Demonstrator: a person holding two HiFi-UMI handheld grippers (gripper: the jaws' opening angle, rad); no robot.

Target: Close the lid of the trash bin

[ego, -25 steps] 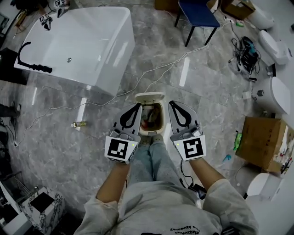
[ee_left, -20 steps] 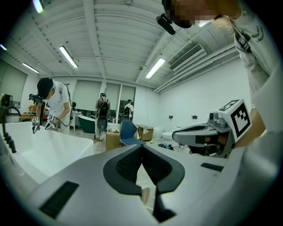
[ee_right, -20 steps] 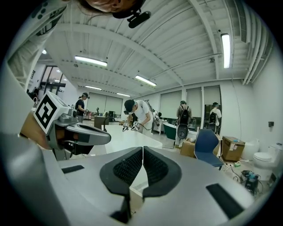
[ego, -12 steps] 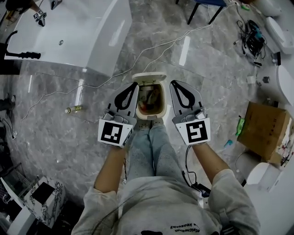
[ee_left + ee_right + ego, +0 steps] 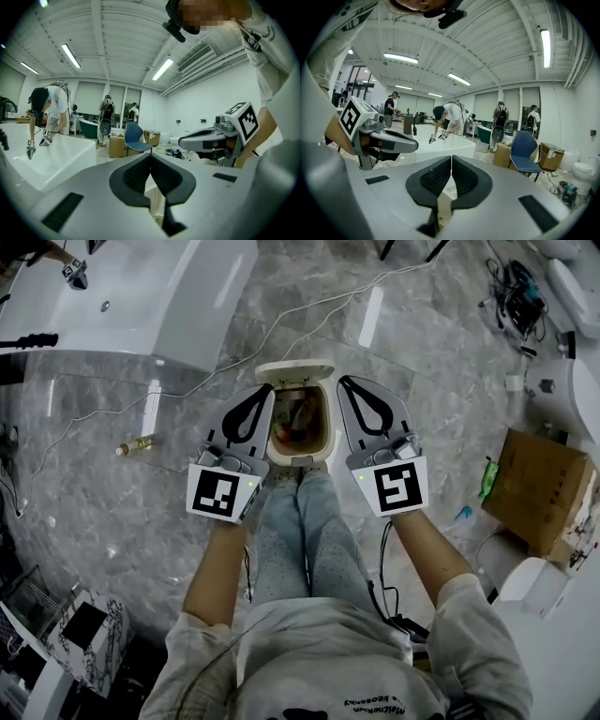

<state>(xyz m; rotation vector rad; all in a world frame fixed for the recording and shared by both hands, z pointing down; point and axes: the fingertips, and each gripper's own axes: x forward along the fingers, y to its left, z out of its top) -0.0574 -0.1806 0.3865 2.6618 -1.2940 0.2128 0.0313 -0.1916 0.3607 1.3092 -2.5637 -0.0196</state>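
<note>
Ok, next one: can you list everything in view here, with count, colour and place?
trash bin: one, cream, floor centre, lid up, rubbish inside
bathtub: one, white, upper left
bottle: one, yellowish, lying on the floor left of the bin
cables: several, one white across the floor, a dark tangle top right
cardboard box: one, brown, right
toilets: at least two, white, right edge
left gripper: one, grey, shut and empty, at the bin's left side
right gripper: one, grey, shut and empty, at the bin's right side
legs: two, blue jeans, just below the bin
</note>
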